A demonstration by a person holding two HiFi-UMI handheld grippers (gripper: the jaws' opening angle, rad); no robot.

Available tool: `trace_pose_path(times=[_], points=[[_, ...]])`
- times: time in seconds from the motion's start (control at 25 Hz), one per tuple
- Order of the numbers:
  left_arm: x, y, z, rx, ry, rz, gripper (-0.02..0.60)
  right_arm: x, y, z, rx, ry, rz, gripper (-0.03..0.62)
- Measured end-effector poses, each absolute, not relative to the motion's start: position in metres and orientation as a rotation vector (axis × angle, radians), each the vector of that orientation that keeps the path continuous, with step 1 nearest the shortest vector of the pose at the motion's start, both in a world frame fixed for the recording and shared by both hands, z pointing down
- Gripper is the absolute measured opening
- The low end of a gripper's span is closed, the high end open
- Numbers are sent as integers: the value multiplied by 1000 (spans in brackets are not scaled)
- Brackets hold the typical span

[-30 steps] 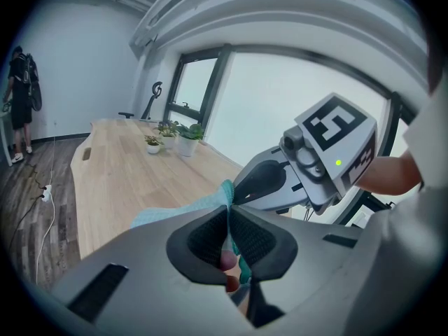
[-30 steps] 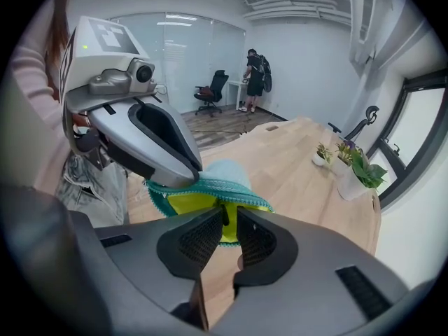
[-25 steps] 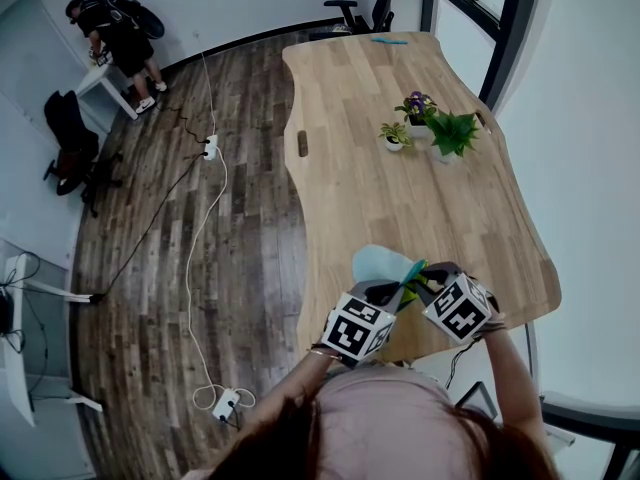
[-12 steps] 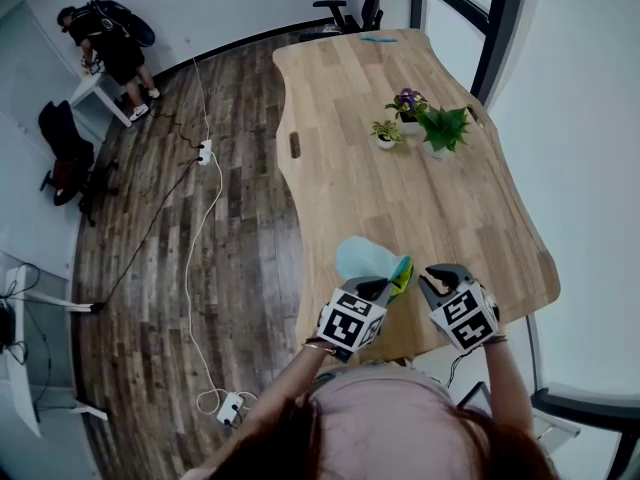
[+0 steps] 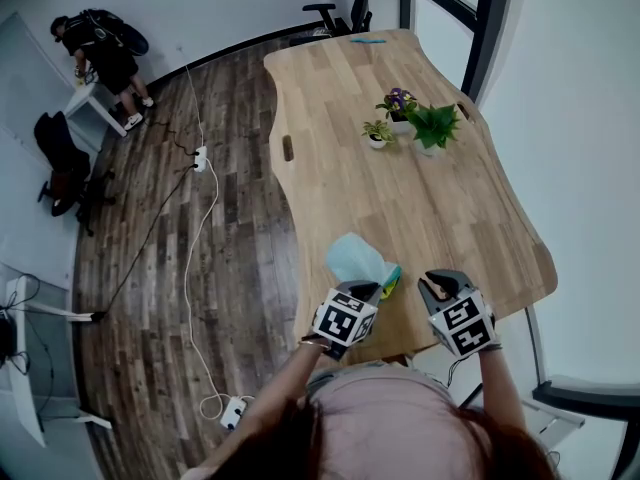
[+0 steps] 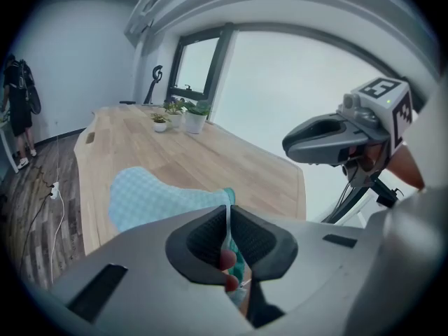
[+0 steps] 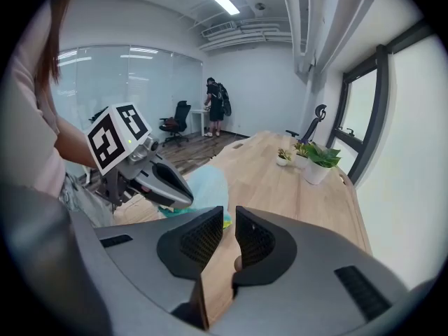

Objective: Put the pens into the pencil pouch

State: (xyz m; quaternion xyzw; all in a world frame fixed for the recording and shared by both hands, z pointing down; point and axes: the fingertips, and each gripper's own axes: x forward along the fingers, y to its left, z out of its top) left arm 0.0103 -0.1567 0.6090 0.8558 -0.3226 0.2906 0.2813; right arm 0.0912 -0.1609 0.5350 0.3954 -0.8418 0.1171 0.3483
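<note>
Our left gripper (image 6: 229, 212) pinches the mouth edge of the pencil pouch (image 5: 352, 256), which lies on the table (image 5: 440, 198) with its long axis running away from us. Green and yellow ends, likely pens (image 5: 391, 278), show at that mouth. Our right gripper (image 5: 432, 284), just right of the mouth, stands narrow and empty.

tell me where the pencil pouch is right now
In the head view the pencil pouch is at the wooden table's near edge, its near end pinched in the left tool, with the right tool just to its right.
</note>
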Motion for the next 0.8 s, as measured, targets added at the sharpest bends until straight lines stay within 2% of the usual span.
trace_pose_path(times=[0.32, 0.8], points=[[0, -153, 609, 2257, -914, 742, 14, 97, -152, 522, 1072, -2210, 284, 43], [-14, -138, 548, 2308, -1108, 526, 14, 102, -128, 486, 1212, -2330, 298, 21]])
